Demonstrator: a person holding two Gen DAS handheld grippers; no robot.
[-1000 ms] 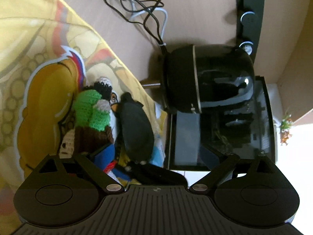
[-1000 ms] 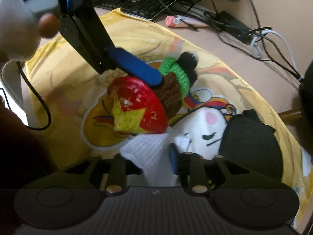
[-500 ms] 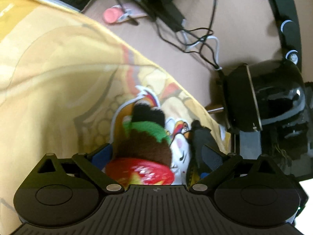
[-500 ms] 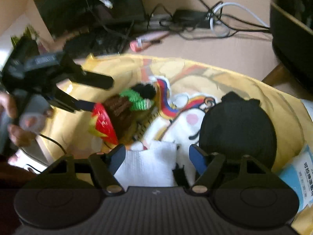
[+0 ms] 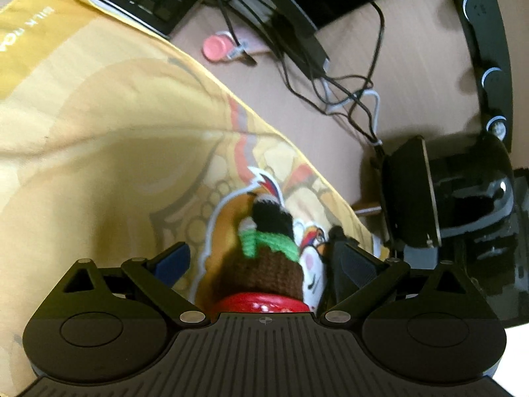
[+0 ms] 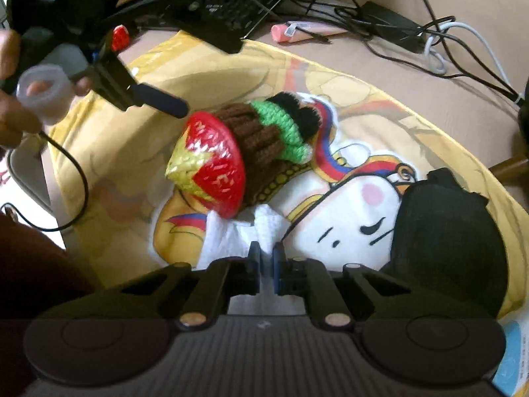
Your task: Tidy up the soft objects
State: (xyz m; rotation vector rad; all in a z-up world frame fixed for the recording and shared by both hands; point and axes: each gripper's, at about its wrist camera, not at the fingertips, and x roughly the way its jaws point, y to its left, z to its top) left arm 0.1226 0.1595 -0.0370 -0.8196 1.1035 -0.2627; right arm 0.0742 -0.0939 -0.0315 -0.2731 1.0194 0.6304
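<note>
Pinching the white tissue (image 6: 231,236), the right gripper (image 6: 266,261) should lift gently; the left gripper (image 5: 261,264), fingers apart, straddles the crocheted doll (image 6: 264,139).

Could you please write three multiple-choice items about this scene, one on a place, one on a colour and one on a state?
1. Where does the crocheted doll lie?
A. on the yellow printed cloth
B. on the keyboard
C. on bare desk

2. What colour is the doll's woven hat?
A. blue and white
B. red with yellow
C. all black

3. What is the right hand-held gripper doing?
A. wide open
B. shut on the white tissue
C. holding the doll

Answers: 1 A, cloth beneath it; 2 B, red rim, yellow star; 3 B, fingers pinch tissue.
</note>
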